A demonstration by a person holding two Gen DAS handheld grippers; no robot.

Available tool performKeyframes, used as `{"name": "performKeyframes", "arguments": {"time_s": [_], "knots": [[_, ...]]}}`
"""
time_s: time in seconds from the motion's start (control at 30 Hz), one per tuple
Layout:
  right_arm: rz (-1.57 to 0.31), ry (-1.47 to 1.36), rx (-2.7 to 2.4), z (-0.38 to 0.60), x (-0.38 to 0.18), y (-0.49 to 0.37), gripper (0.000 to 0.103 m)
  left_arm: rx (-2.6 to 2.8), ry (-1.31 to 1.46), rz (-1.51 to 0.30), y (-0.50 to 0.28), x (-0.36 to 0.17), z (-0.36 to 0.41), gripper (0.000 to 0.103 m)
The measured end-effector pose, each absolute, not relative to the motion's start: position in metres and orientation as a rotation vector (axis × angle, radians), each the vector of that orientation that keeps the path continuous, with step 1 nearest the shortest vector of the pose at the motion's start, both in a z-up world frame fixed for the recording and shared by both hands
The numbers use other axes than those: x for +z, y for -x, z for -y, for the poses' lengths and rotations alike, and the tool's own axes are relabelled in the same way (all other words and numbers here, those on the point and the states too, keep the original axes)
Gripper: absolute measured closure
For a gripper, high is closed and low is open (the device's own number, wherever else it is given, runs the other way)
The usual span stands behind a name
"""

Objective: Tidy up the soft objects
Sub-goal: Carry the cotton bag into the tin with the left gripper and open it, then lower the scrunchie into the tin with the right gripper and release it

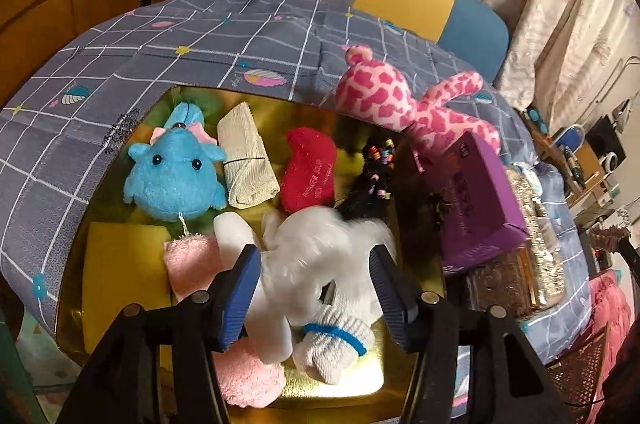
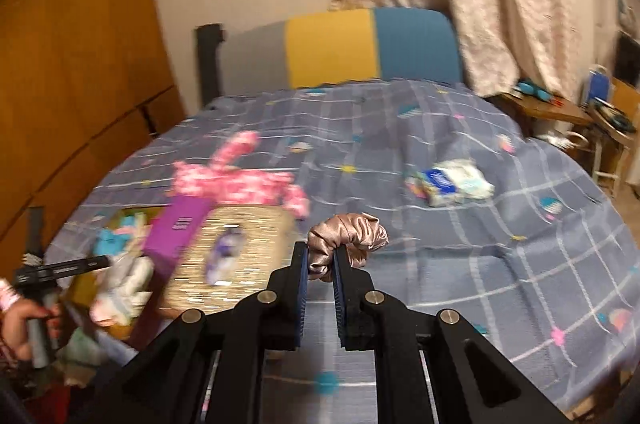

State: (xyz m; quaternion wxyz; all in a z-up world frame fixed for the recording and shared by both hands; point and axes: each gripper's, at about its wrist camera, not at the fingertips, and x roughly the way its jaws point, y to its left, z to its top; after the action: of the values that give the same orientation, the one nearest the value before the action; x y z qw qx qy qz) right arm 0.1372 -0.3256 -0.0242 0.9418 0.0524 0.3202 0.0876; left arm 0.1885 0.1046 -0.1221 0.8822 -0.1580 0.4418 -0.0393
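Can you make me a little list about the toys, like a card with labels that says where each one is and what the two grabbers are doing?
place: bed with grey checked cover
container: gold-lined box
in box: blue plush animal, red plush heart, folded beige cloth
on box edge: pink spotted plush giraffe
left gripper: jaws apart, fluffy white plush toy between them in the box
right gripper: shut on shiny beige satin scrunchie, above the cover
elsewhere on bed: white and blue packet
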Motion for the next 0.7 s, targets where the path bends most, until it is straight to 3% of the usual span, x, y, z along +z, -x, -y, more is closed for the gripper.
{"name": "performKeyframes", "arguments": {"time_s": [0.33,0.7], "knots": [[-0.656,-0.036,0.475,0.201,-0.006,-0.123,0.091,-0.164,0.394,-0.764,-0.164,-0.083,-0.13,0.046],[-0.747,0.06,0.709,0.079,-0.036,-0.121,0.091,-0.19,0.428,-0.717,-0.143,-0.076,-0.157,0.046]]}}
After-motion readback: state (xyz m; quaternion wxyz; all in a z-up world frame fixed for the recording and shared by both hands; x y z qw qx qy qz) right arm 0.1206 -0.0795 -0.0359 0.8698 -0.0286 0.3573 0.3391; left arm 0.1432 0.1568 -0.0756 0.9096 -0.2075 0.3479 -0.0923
